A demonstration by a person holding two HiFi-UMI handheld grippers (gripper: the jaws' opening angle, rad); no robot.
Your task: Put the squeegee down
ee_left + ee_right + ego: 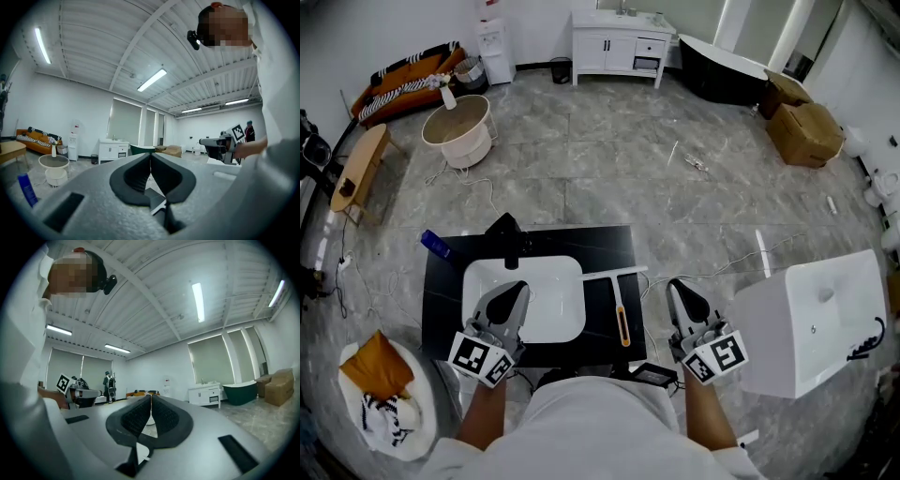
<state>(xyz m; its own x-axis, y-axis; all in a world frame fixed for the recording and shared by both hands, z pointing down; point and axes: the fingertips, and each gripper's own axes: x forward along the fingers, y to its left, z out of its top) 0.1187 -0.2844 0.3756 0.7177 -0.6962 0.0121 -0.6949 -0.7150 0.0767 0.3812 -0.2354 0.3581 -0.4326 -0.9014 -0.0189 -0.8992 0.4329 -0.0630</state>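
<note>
The squeegee [622, 320], with an orange handle and a white blade bar, lies on the black countertop [441, 309] just right of the white sink basin [567, 319]. No gripper touches it. My left gripper [517, 287] hovers over the basin's left part, jaws shut with nothing in them. My right gripper [678, 285] is off the counter's right edge, right of the squeegee, also shut and empty. In the left gripper view the left gripper [150, 157] points out across the room, jaws pressed together. The right gripper [151, 400] looks the same in its own view.
A black faucet [507, 236] and a blue bottle [435, 245] stand at the counter's back left. A white basin unit [816, 319] sits to the right, and a basket with orange cloth [380, 394] at lower left. A round white tub [459, 131], cardboard boxes [806, 131] and a vanity [619, 42] stand farther off.
</note>
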